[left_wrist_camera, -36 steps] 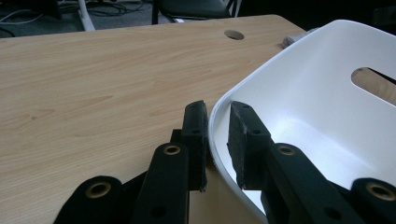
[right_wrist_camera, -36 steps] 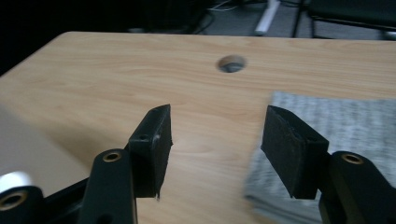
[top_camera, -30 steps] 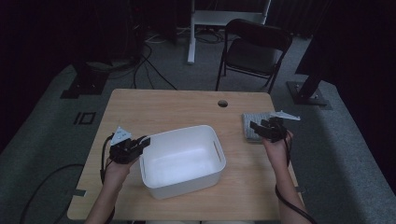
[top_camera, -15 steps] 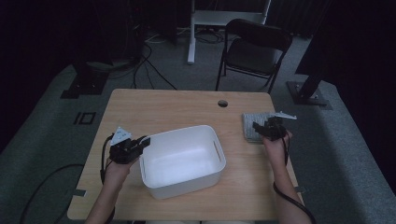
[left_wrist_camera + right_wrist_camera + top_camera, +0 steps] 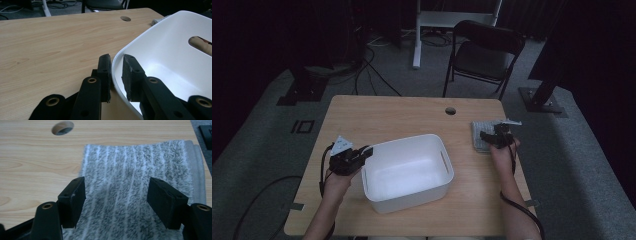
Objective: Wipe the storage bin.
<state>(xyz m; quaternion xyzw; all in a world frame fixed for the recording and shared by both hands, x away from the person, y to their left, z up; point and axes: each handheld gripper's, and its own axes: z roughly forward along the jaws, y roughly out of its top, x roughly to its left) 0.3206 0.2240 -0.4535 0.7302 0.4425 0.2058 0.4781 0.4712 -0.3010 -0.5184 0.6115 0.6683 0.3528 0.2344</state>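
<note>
The right gripper (image 5: 116,203) hangs just above a folded grey striped towel (image 5: 140,182). The towel lies near the right edge of the tabletop (image 5: 412,115), a little past the middle of that edge. The job looks like picking up the towel and putting it in the white tub (image 5: 407,172), which sits in the middle of the tabletop, closer to the near edge.

What could go wrong? The towel is soft and folded. If the gripper pinches too high, it may catch only the top layer, and the towel may open up and hang down. Then it could drag on the tabletop or snag on the tub's rim. If the gripper comes down too close to the right edge, it may push the towel off the tabletop.

The right gripper's jaws stand wide apart, and they have just been opening wider. The towel is below them and they do not press on it yet.

The left gripper (image 5: 116,72) is clamped on the tub's rim, one pad outside the wall and one inside. It grips the side nearest the left edge, so the tub should not slide.
</note>
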